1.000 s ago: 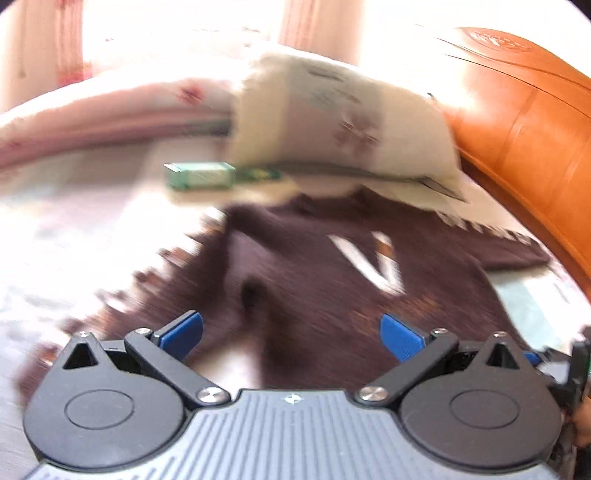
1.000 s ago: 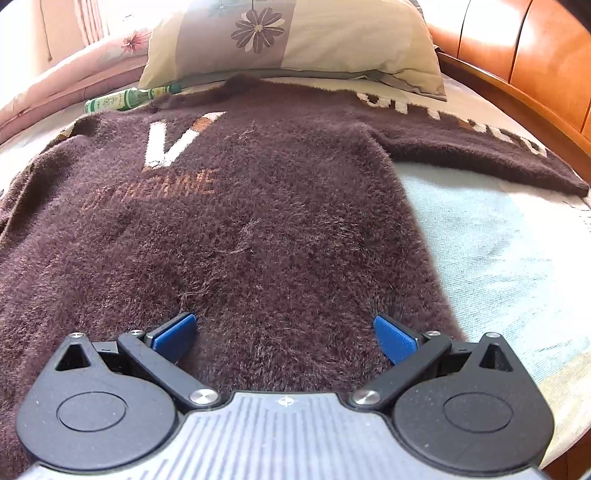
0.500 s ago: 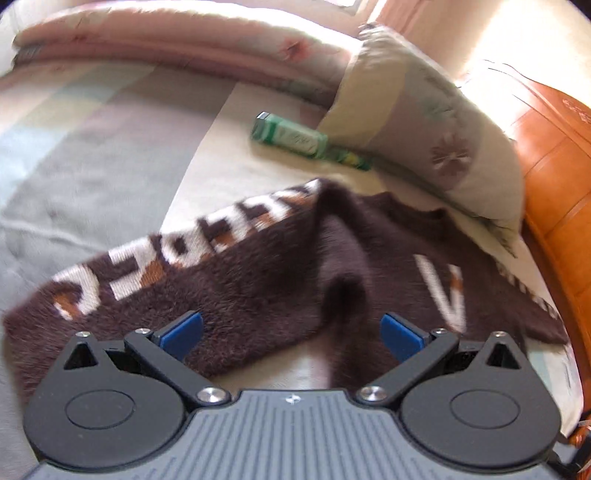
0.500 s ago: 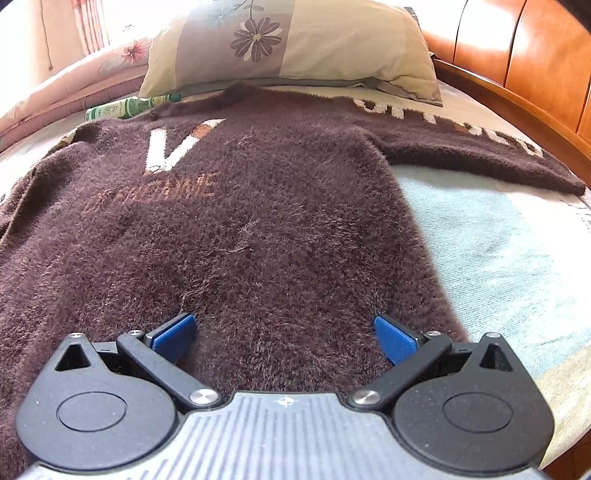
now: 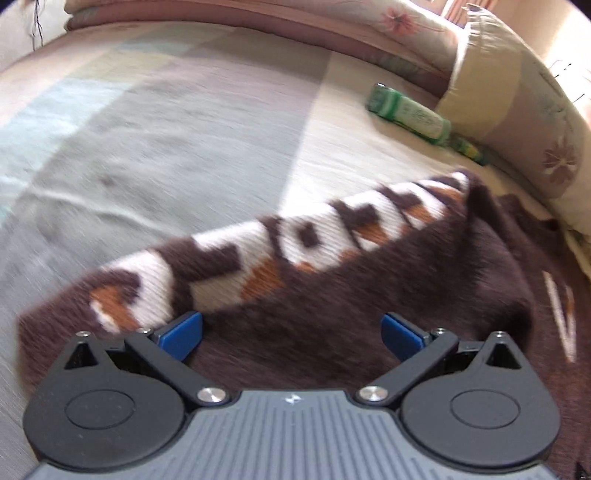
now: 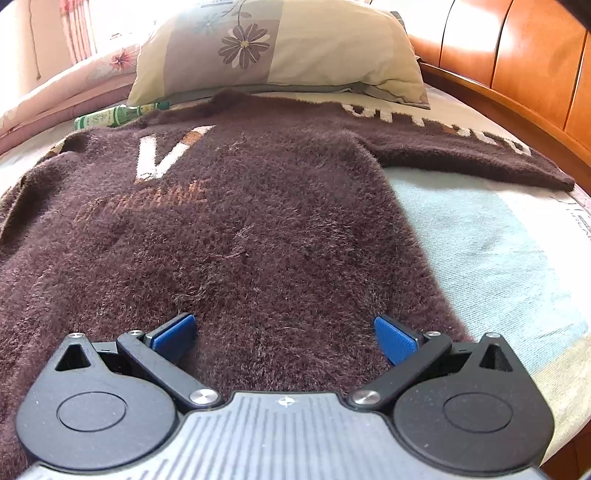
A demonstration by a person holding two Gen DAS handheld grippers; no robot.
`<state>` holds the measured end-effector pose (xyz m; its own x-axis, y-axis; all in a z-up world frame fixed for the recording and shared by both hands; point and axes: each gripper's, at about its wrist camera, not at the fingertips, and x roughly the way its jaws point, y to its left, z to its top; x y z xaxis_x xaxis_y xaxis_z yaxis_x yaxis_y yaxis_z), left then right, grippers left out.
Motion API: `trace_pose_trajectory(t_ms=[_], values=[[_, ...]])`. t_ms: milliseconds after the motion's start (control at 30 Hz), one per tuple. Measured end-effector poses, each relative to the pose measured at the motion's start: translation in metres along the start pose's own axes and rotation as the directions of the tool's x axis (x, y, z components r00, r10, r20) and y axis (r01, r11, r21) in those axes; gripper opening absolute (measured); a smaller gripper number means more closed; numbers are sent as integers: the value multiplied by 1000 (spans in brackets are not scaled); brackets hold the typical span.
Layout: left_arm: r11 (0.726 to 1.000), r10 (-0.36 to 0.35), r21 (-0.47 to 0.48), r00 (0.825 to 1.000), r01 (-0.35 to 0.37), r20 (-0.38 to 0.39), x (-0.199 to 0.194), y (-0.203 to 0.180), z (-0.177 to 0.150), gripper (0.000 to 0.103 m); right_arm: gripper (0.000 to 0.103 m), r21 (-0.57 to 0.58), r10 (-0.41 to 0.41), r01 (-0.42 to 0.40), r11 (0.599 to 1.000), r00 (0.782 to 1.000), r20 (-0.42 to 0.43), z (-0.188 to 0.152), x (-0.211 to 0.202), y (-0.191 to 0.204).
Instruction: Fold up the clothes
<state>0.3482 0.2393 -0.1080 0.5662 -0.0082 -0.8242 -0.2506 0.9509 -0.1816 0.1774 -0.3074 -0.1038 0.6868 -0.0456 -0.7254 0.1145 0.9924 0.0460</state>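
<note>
A fuzzy dark brown sweater point(image 6: 266, 221) with a white V lies flat on the bed, front up. Its right sleeve point(image 6: 461, 147) with white letters stretches toward the headboard. Its left sleeve point(image 5: 280, 258), with white and orange letters, lies spread out in the left wrist view. My left gripper point(image 5: 291, 336) is open, low over the left sleeve near its cuff. My right gripper point(image 6: 284, 336) is open, low over the sweater's hem, holding nothing.
A floral pillow point(image 6: 280, 48) lies past the collar. A green bottle point(image 5: 410, 112) lies beside it, also in the right wrist view point(image 6: 110, 117). An orange wooden headboard point(image 6: 524, 62) runs along the right. A folded pink quilt point(image 5: 332, 26) borders the striped bedsheet point(image 5: 147, 140).
My left gripper has swung left from the sweater's body to over the left sleeve and come closer to it. The right gripper has moved slightly forward over the hem. Both stayed open.
</note>
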Motion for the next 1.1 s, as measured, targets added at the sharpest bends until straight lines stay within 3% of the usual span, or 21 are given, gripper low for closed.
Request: trace_pose_trajectory(t_ms=[133,433,533,667,767,1100], values=[[1000,31,3,999,-31,12,5,15,11,102,103,4,-6,6,1000,1000,3,-1,0,1],[999,-3,54,1000,2,17,-24,16,8,102,103,10,-13,13,1000,1000,3,-1,0,2],[977,-119,181,993,114,14,-45,-1,-9,102,103,17,-22,22,1000,1000,5,-1,0,3],[960,-146,238,989,148,-28,-50,-5,-26,102,103,27,-35,35,999,999,8,-1,1,5],[970,-109,217,994,107,-1,-50,7,-31,102,103,30,-37,37,999,999,6,0,1,5],[945,-9,326,1000,3,18,-42,28,-45,102,103,52,-66,65,997,998,8,0,3,9]])
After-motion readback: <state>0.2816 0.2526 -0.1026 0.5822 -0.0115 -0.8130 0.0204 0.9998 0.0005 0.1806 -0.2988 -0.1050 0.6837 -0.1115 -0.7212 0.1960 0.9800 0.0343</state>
